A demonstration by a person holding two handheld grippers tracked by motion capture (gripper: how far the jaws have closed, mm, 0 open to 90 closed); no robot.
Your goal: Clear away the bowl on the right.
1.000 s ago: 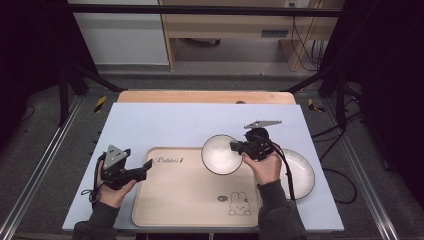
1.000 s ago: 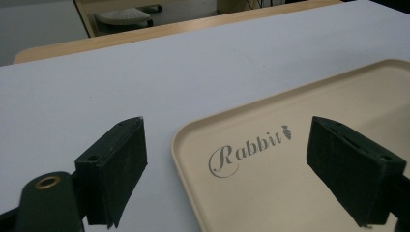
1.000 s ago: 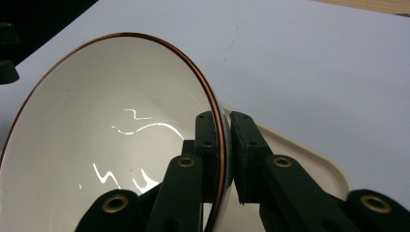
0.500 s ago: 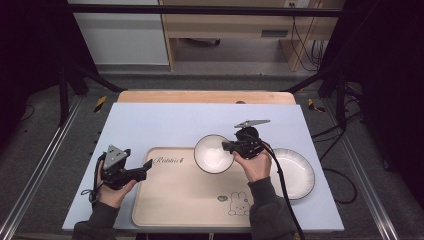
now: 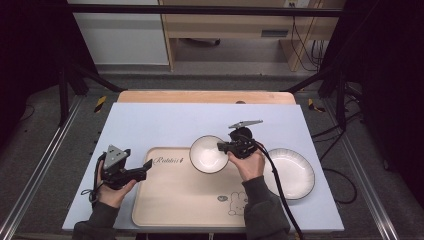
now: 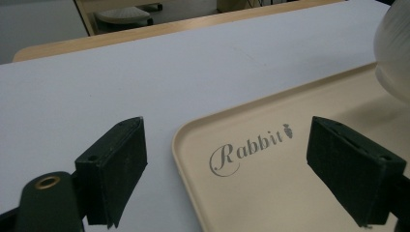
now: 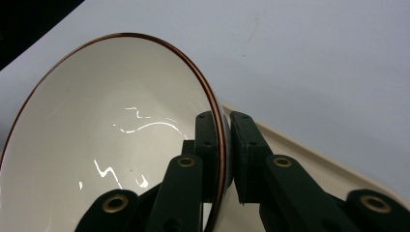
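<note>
A white bowl (image 5: 208,154) with a brown rim hangs over the far edge of the beige tray (image 5: 175,195). My right gripper (image 5: 226,147) is shut on the bowl's right rim. In the right gripper view the rim of the bowl (image 7: 111,140) is pinched between the two jaws of the right gripper (image 7: 225,145), one inside and one outside. My left gripper (image 5: 146,165) rests at the tray's left corner, jaws wide apart. In the left gripper view the left gripper (image 6: 241,159) straddles the corner of the tray (image 6: 270,193) near the "Rabbit" lettering, and the bowl (image 6: 394,48) shows at the right edge.
A white plate (image 5: 290,172) lies on the pale blue table cover (image 5: 160,120) right of the tray. A wooden table edge (image 5: 205,96) runs along the far side. A cable trails from the right gripper across the plate.
The right gripper has carried the bowl to the left and lower, from beside the plate to above the tray's far edge. The left gripper has kept still.
</note>
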